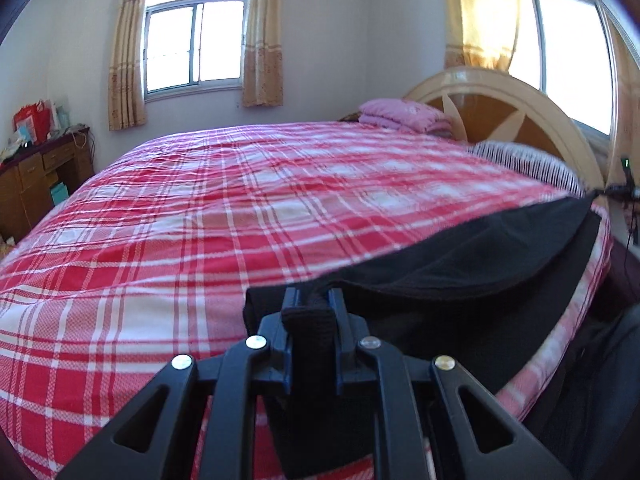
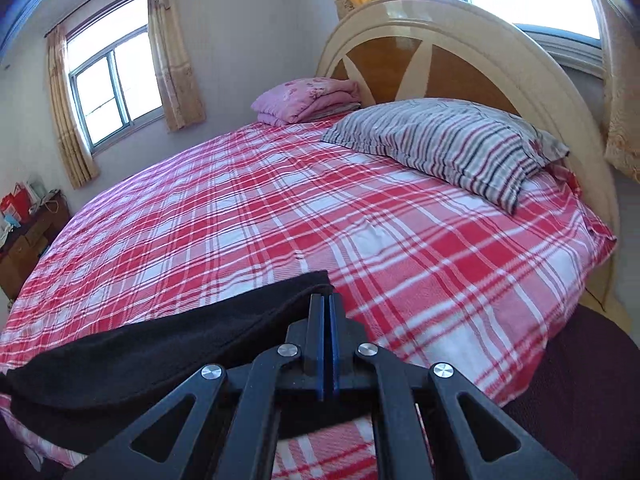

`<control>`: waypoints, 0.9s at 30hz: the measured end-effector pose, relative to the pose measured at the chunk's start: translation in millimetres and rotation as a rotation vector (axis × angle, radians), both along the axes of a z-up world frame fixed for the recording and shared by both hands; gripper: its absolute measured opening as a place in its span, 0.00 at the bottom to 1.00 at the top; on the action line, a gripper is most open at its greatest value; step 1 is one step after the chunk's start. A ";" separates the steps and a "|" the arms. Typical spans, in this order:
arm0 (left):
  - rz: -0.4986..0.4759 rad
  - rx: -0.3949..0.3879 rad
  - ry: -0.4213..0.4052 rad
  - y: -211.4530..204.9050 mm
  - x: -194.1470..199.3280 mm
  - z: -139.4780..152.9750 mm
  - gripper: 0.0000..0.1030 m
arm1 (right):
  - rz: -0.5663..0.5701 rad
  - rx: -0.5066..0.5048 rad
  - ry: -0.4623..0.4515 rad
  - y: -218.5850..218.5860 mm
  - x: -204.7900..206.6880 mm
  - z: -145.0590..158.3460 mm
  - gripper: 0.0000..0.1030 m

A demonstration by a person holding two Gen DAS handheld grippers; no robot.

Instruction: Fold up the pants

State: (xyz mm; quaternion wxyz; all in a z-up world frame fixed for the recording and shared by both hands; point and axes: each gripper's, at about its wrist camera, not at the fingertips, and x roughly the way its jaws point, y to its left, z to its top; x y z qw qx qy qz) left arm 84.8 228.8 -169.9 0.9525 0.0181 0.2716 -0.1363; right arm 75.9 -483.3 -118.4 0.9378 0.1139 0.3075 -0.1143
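Note:
Black pants (image 1: 472, 264) hang stretched between my two grippers above the near edge of the bed. My left gripper (image 1: 314, 300) is shut on a thick bunch of the black fabric, which fills the gap between its fingers. In the right wrist view the pants (image 2: 140, 356) run off to the left. My right gripper (image 2: 325, 300) is shut, fingers nearly touching, pinching the pants' corner edge. The far end of the cloth reaches the right gripper, seen small in the left wrist view (image 1: 618, 192).
The bed has a red and white plaid sheet (image 1: 200, 220). A striped pillow (image 2: 448, 144) and a folded pink blanket (image 2: 308, 98) lie by the arched headboard (image 2: 460, 40). A wooden desk (image 1: 36, 176) with clutter stands at the far left wall.

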 end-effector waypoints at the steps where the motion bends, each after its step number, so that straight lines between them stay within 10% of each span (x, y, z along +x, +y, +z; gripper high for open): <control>1: -0.007 0.017 0.002 -2.0 -2.6 -3.2 0.15 | -0.008 0.002 0.003 -2.1 -2.5 -2.4 0.02; 9: -0.019 0.055 0.005 -2.8 -16.0 -19.9 0.20 | -0.022 0.008 0.081 -11.8 -11.1 -34.2 0.02; 16: -0.007 0.093 -0.010 7.1 -35.7 -17.3 0.48 | -0.026 0.011 0.086 -13.3 -18.3 -36.2 0.05; 21: 0.014 0.117 0.006 21.6 -54.8 -16.1 0.58 | -0.054 -0.023 0.053 -2.2 -28.5 -17.4 0.42; 27: 0.065 0.002 0.049 44.7 -69.3 -10.6 0.58 | 0.094 -0.096 -0.013 64.9 -26.6 13.0 0.42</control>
